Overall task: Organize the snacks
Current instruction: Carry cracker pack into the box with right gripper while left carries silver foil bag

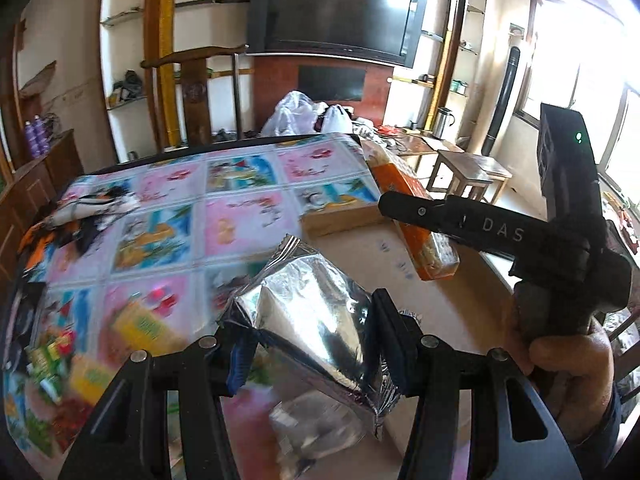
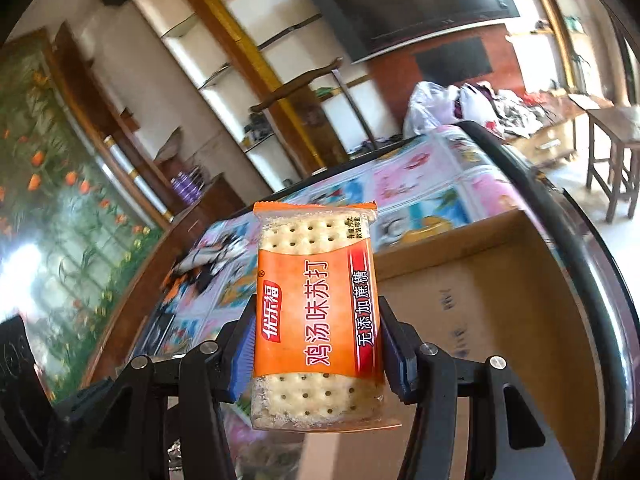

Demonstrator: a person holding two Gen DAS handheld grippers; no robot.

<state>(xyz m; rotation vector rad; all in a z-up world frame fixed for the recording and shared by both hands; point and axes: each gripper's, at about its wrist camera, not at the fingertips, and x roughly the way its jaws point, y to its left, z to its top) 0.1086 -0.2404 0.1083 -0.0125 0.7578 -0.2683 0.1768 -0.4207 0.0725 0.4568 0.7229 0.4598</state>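
Surroundings: cardboard box [image 2: 480, 280] on patterned tablecloth [image 1: 240, 184]; loose snacks [image 1: 132, 320] left.
Cracker pack [image 2: 316, 312]: long axis forward, clamped by right gripper [image 2: 316, 356].
Foil packet [image 1: 312, 320]: pinched by left gripper [image 1: 316, 344].

Left wrist view: small snack packs [image 1: 60, 356] at lower left are motion-blurred, labels unreadable. A clear packet [image 1: 316, 428] under the silver foil pouch [image 1: 316, 320] is blurred, contents unclear. The pouch's printed face is turned away, brand unknown. The cardboard box [image 1: 344, 218] is partly hidden behind the orange cracker pack [image 1: 416, 204] and right claw [image 1: 404, 206]. Right wrist view: the box's [image 2: 480, 288] near side is cut off by the cracker pack [image 2: 316, 320]; its floor markings are too smeared to read.
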